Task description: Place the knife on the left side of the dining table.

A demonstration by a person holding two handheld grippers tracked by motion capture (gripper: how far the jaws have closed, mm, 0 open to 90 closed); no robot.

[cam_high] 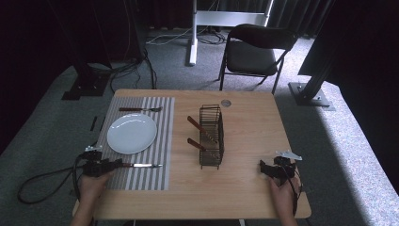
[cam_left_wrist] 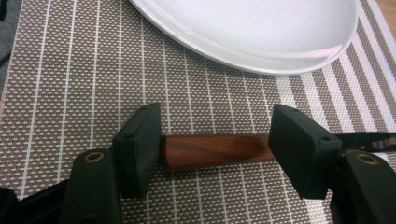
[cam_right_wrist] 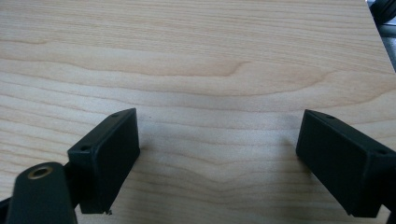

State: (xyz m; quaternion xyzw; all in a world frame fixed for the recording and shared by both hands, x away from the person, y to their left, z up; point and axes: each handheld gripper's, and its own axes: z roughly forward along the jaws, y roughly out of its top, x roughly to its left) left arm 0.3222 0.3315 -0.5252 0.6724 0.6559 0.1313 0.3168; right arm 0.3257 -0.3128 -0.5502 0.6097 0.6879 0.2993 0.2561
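Two grippers low over table. Left gripper (cam_left_wrist: 212,149): jaws spread, wooden handle of knife (cam_left_wrist: 210,150) lying between them along jaw line, not squeezed. Knife on striped mat (cam_left_wrist: 70,70), just beside white plate (cam_left_wrist: 261,32). Likely light, stiff; blade thin and slippery, so better grasp handle. Right gripper (cam_right_wrist: 217,161): jaws spread, nothing between, over bare wood.

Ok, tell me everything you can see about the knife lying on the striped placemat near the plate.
The knife has a dark reddish wooden handle and a slim metal blade. It lies flat on the striped placemat, on the person's side of the white plate, blade pointing toward the wire basket. The left tongs straddle its handle lengthwise, jaws apart, one at the butt end.
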